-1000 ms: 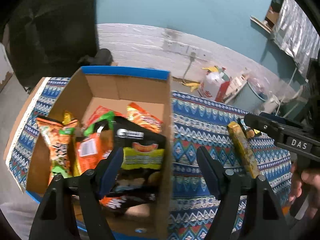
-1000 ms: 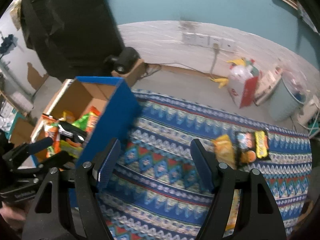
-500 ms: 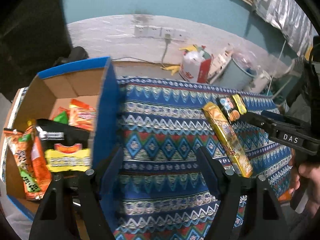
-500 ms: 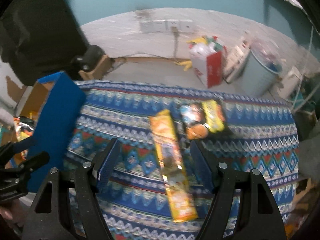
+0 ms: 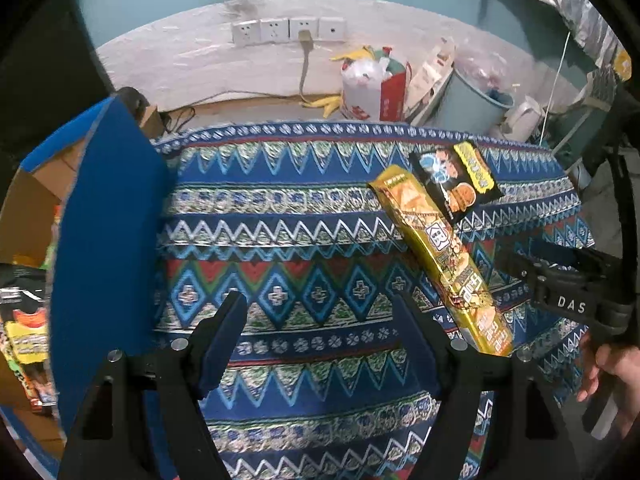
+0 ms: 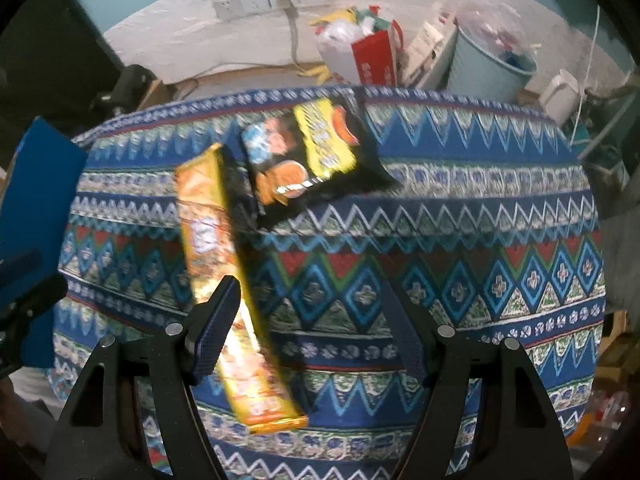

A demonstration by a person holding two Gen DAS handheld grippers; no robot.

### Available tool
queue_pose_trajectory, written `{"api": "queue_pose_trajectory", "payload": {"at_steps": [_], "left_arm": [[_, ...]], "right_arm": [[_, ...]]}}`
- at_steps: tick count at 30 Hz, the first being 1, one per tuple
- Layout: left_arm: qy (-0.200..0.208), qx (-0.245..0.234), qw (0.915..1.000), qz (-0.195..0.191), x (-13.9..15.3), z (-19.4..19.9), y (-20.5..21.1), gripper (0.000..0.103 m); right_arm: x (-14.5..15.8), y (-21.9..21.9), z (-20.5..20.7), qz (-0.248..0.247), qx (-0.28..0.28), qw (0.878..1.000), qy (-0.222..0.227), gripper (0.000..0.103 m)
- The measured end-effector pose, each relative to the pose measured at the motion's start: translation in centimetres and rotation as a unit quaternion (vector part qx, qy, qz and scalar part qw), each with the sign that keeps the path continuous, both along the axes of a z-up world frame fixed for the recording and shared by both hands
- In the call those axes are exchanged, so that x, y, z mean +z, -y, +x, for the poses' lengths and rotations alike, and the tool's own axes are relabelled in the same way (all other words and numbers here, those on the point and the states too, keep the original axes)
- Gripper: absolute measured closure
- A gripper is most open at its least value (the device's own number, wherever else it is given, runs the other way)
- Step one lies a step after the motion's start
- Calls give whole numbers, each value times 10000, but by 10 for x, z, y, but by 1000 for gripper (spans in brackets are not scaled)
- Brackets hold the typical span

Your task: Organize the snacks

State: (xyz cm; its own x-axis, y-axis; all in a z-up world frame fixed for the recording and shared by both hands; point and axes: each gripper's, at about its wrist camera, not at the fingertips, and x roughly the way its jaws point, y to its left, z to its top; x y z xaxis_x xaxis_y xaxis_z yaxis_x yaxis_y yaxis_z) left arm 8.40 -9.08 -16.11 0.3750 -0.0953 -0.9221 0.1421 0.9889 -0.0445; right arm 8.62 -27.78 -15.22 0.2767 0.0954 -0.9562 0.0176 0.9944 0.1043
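On left edge of surface [image 5: 304,236], blue cardboard box [image 5: 108,240] w/ several packets already inside – orange, black & yellow wrappers [image 5: 24,332] glimpsed past its wall, so prob. well over half done. Still out on cloth: long gold biscuit pack [image 5: 440,260] & black snack bag [image 5: 456,180], lying just beside each other, corners touching or overlapping, well apart from box. Two items left to move, judging by what shows; nothing else loose on cloth in either view.

Left hand-held gripper [image 5: 320,320]: spread wide, nothing between pads, hanging over bare cloth between box & gold pack. Right hand-held gripper [image 6: 308,312]: also spread, empty, tilted down over near end of gold pack; left pad [image 6: 216,328] overlaps pack in view – touching or not, can't tell (blurry).

Materials: gold pack = slim, long, glossy foil, crimped ends, prob. stiff-ish from contents, slippery. Black bag = flat pillow shape, shiny film w/ yellow panel, crinkly, likely soft & deformable. Cloth = woven, zigzag/diamond bands in blue, red, green; matte, some grip, could bunch if dragged. Box = corrugated, brown inside, blue outside, rigid upright walls. Pads = dark blue, dimpled rubbery faces on black plastic arms.
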Motion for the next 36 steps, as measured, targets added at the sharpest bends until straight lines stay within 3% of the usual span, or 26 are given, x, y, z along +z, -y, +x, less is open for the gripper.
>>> {"api": "queue_pose_trajectory", "payload": {"at_steps": [12,23,31,36], "left_arm": [[-273,67,9996,29,-20,14,12,26],[-390,203,9990,-122,-25,23,9,26],[-459,46,9985,-282,-33,33,38,22],[-554,-117,9984,-59,-47,37,60,22]], "right_arm": [[-40,-11,-14,242,217,9983,-494,30],[-34,-34,-7,852,422,9948,-371,30],[-6,21,1,717,-330,9969,-50,28],[3,53,-1,788,-699,9944,89,28]]}}
